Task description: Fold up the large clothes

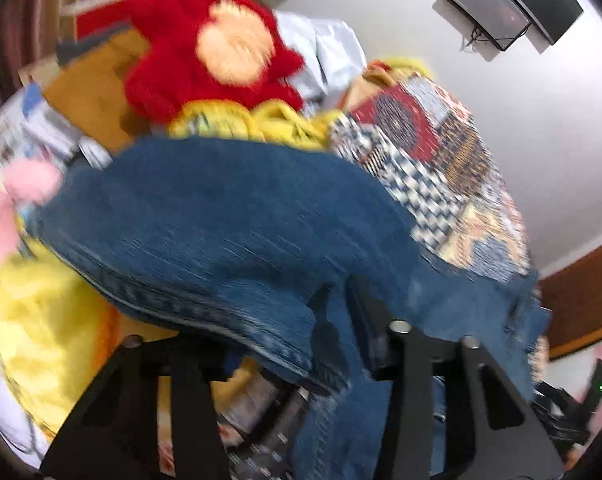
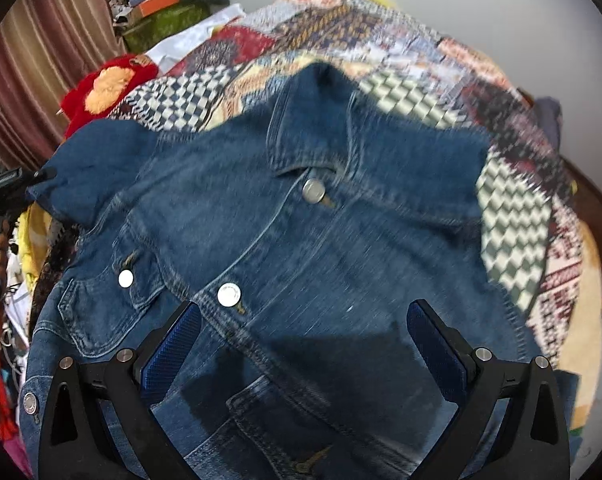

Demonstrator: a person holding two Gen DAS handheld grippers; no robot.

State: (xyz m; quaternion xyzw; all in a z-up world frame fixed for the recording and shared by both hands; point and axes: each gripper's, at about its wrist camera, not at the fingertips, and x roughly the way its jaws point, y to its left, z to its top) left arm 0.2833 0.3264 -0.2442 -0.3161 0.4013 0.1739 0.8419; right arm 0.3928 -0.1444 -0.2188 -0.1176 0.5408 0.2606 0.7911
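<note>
A blue denim jacket [image 2: 301, 240] lies front up on a patchwork quilt [image 2: 521, 208], collar away from me, metal buttons showing. My right gripper [image 2: 305, 328] is open just above its lower front, blue pads [image 2: 433, 344] wide apart and empty. In the left wrist view, a thick fold of the jacket's denim [image 1: 229, 232] is draped over and between my left gripper's fingers [image 1: 401, 340]. The left gripper [image 1: 333, 344] looks shut on this denim; the cloth hides the fingertips. The view is blurred.
A red plush toy [image 1: 205, 56] lies at the far side of the bed, with yellow cloth [image 1: 261, 120], a pink toy [image 1: 25, 184] and piled items around it. Striped curtains [image 2: 41, 60] hang at the left. A wall-mounted screen [image 1: 501, 4] is above.
</note>
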